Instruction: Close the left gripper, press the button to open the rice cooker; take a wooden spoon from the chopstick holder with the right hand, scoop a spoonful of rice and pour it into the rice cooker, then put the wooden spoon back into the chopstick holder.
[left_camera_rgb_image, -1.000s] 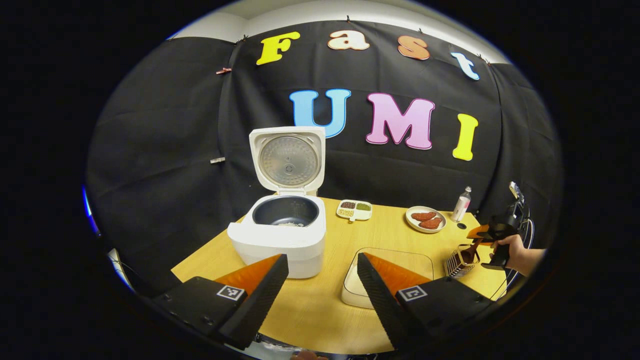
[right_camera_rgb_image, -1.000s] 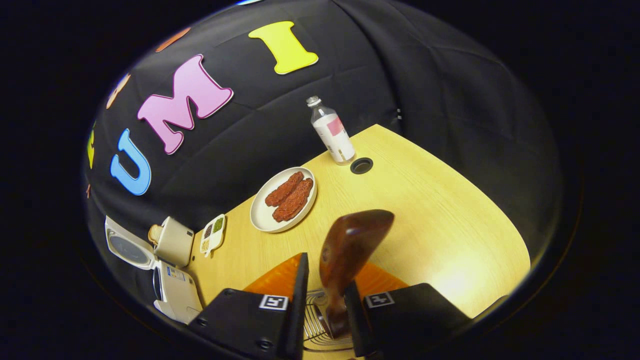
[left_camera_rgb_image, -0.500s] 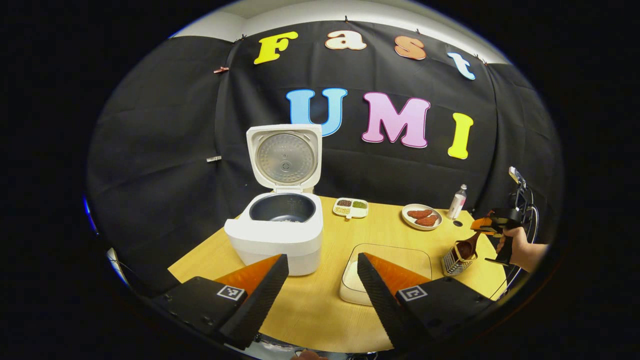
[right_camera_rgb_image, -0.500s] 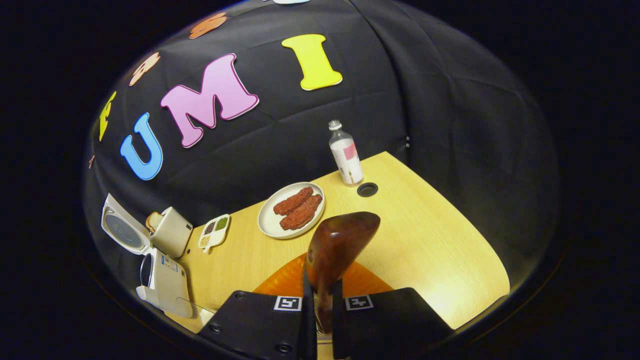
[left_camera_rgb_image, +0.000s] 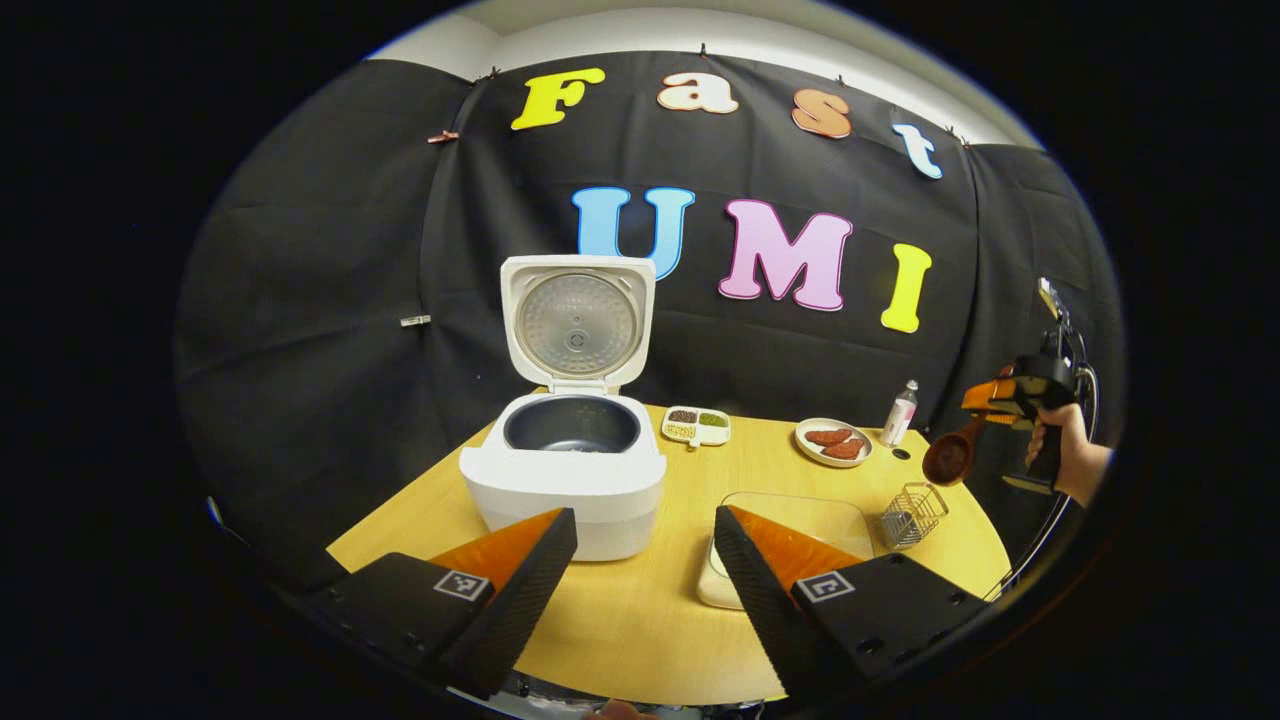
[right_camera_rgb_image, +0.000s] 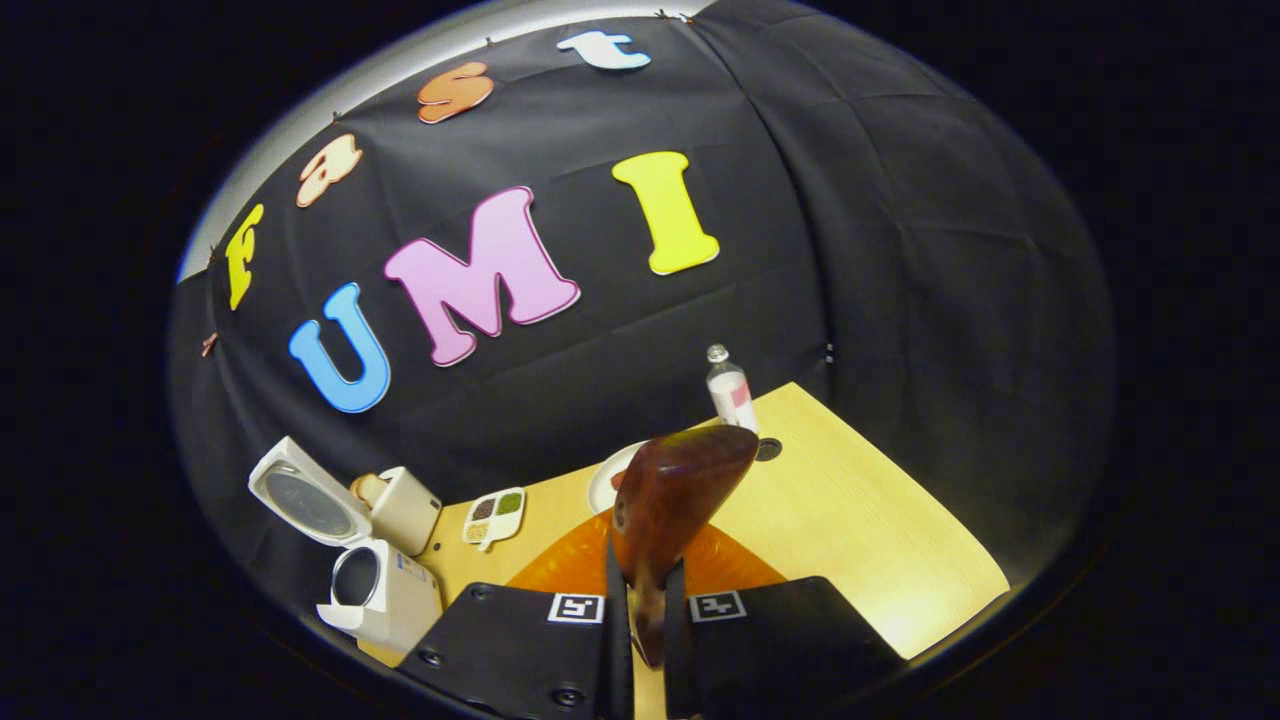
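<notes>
The white rice cooker (left_camera_rgb_image: 565, 480) stands on the wooden table with its lid (left_camera_rgb_image: 577, 322) up and its dark pot showing. My left gripper (left_camera_rgb_image: 640, 560) is open, low over the table's near edge, with nothing between its fingers. At the far right a hand holds my right gripper (left_camera_rgb_image: 990, 400), shut on the wooden spoon (left_camera_rgb_image: 950, 458), which hangs in the air above the wire chopstick holder (left_camera_rgb_image: 912, 513). In the right gripper view the spoon (right_camera_rgb_image: 675, 495) sticks up between the shut fingers of my right gripper (right_camera_rgb_image: 645, 625). The rice container (left_camera_rgb_image: 795, 520) lies between cooker and holder.
A small divided dish of grains (left_camera_rgb_image: 697, 424), a plate of red-brown food (left_camera_rgb_image: 833, 440) and a bottle (left_camera_rgb_image: 899, 411) stand along the table's far side. A round hole (left_camera_rgb_image: 900, 453) is in the tabletop near the bottle. A toaster (right_camera_rgb_image: 403, 508) sits behind the cooker.
My right gripper shut on the spoon's handle and lifted it up out of the chopstick holder. The left gripper stayed open and drifted slightly.
</notes>
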